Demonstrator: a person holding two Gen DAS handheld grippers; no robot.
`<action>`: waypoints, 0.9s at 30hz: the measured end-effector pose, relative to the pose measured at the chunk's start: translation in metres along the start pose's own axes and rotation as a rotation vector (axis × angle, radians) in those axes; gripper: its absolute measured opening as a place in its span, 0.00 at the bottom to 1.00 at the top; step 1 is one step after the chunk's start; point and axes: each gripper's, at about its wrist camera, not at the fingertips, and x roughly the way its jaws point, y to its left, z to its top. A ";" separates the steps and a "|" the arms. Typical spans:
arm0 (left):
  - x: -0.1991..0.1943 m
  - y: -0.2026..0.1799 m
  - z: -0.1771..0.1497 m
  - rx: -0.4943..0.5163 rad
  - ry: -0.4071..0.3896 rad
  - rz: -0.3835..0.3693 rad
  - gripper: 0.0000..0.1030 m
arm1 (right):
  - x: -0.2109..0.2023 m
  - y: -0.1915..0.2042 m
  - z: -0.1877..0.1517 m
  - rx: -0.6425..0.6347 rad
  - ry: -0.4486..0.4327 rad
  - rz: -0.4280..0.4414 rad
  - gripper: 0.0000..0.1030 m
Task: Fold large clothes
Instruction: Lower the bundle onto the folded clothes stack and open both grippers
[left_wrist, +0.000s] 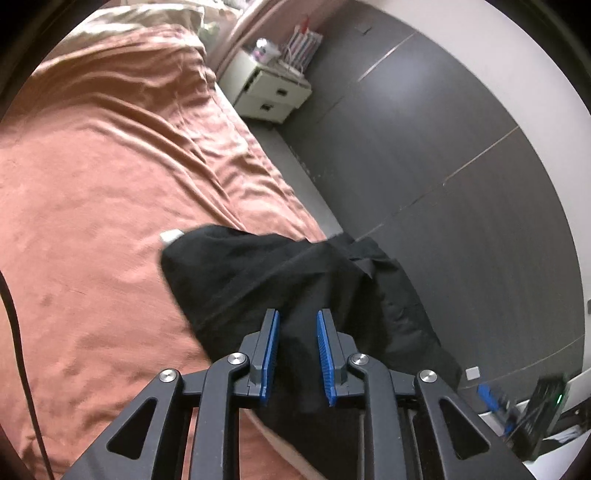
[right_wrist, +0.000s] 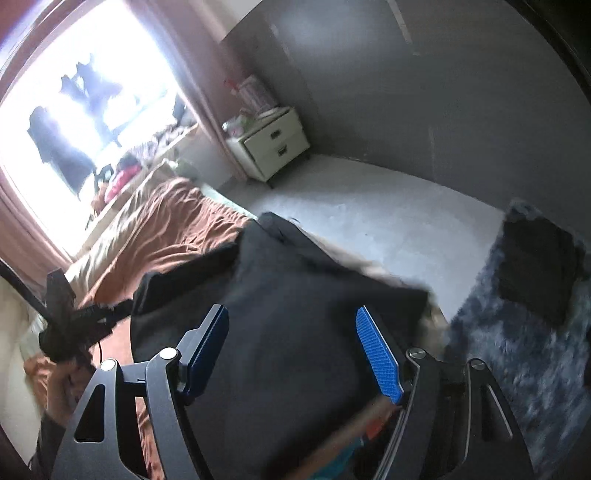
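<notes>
Rust bedspread (left_wrist: 110, 184); black garment's (left_wrist: 288, 266) white label (left_wrist: 170, 235) unreadable.

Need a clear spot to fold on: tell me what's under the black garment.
The black garment lies on the rust-orange bed cover, its far end hanging over the bed edge above the grey floor. Anything beneath the cloth is covered.

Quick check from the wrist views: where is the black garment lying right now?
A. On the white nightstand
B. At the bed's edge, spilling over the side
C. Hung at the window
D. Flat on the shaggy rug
B: the black garment lies on the rust bedspread and drapes past the bed's edge.
</notes>
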 end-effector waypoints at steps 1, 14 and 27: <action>-0.005 0.003 -0.001 0.004 -0.004 0.006 0.24 | -0.007 -0.009 -0.015 0.015 0.002 0.001 0.68; -0.016 0.038 -0.073 -0.062 0.069 0.025 0.49 | -0.009 -0.020 -0.119 0.063 -0.003 0.169 0.68; 0.025 0.025 -0.057 -0.009 0.132 0.046 0.20 | 0.035 0.019 -0.116 -0.025 0.016 0.257 0.68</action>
